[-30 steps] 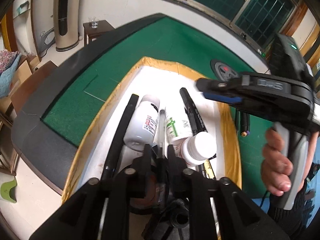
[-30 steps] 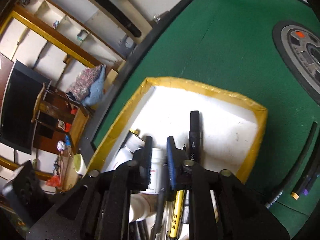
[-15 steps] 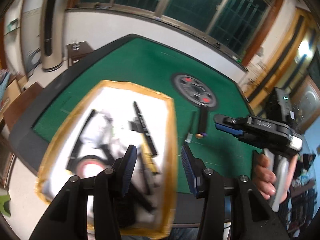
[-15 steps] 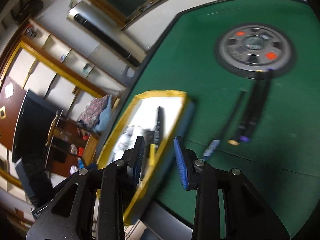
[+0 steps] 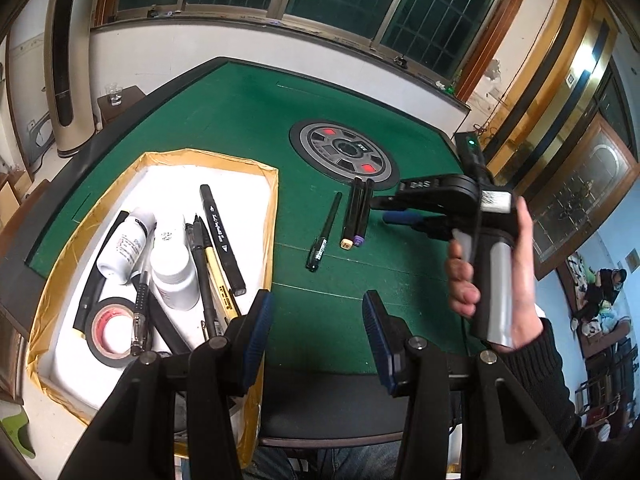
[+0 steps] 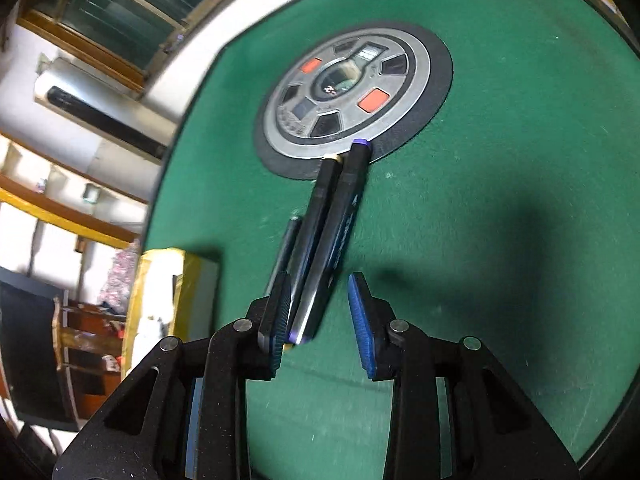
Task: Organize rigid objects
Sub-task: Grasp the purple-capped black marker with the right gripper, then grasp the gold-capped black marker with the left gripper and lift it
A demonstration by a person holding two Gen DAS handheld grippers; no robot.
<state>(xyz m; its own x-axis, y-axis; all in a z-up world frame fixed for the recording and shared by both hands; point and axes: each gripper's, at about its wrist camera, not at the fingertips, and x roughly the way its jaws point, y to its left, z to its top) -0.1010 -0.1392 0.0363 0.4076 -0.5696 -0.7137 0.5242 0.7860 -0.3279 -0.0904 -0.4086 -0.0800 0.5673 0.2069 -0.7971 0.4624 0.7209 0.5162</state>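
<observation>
Over the green counter (image 5: 240,120), both tongs have pulled back from the yellow-edged tray (image 5: 48,300) where they were buried among its contents a second ago. The left tongs (image 5: 316,332) now hang spread and empty at the lower middle of the left view, beside the tray's right wall. The right tongs (image 6: 320,312) have swung across to the two black markers (image 6: 328,232) lying outside the tray, and stand spread with nothing gripped; the markers' near ends sit between the blue pads, close to the left one. I judge the last item to be delivered and the next pick to be starting.

Both markers lie side by side, touching, with their long axes running from the tongs at lower centre of the right view up toward the round grey dial (image 6: 352,80), their far ends resting on its dark rim. A thinner black pen (image 5: 325,232) lies just left of them, roughly parallel.
</observation>
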